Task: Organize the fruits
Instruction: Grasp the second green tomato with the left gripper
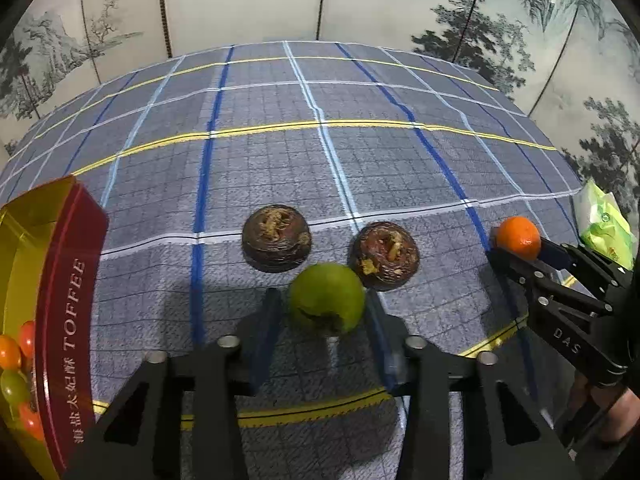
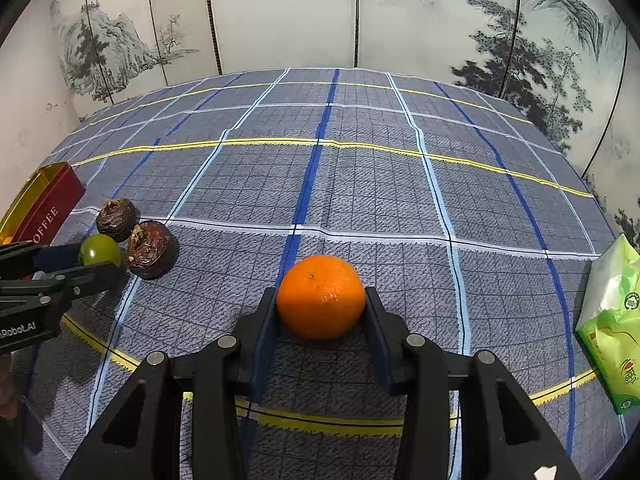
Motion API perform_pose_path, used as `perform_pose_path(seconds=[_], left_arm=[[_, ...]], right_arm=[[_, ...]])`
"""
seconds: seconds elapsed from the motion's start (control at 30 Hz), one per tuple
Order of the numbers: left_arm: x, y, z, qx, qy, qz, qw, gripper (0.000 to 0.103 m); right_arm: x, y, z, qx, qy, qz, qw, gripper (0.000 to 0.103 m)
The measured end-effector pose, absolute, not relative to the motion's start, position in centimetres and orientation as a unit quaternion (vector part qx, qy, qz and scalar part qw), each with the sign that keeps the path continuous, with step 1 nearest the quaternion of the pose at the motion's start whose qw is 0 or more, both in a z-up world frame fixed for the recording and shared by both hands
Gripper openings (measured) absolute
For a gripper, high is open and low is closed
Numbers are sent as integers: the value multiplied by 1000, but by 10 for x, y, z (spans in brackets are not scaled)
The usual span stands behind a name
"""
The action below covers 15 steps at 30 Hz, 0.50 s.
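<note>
1. The left gripper (image 1: 326, 316) brackets a green fruit (image 1: 327, 298) on the checked worktop (image 1: 280, 152); its right pad meets the skin, a sliver of gap shows at the left, so a firm pinch cannot be told.
2. The right gripper (image 2: 321, 312) pinches an orange (image 2: 321, 297), both pads against its sides.
3. Two dark wrinkled fruits (image 1: 277, 238) sit just behind the green one, the right one nearly touching it.
4. A red-and-gold tin (image 1: 60, 300) is cut off at the left edge; small orange and green pieces inside are only partly visible.
5. A green packet (image 2: 612, 336) is cropped at the right edge.
</note>
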State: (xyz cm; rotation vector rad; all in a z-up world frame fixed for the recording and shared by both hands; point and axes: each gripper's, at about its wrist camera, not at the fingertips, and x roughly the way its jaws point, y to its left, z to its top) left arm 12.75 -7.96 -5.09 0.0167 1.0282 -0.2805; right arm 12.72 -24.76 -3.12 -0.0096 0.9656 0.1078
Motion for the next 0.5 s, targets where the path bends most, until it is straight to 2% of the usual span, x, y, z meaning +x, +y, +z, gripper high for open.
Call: perform_pose_path(seconds=[0.5], left_arm=[[109, -58, -49, 12, 498, -112, 860, 37]], right_arm=[[127, -247, -32, -6, 464, 51, 884, 40]])
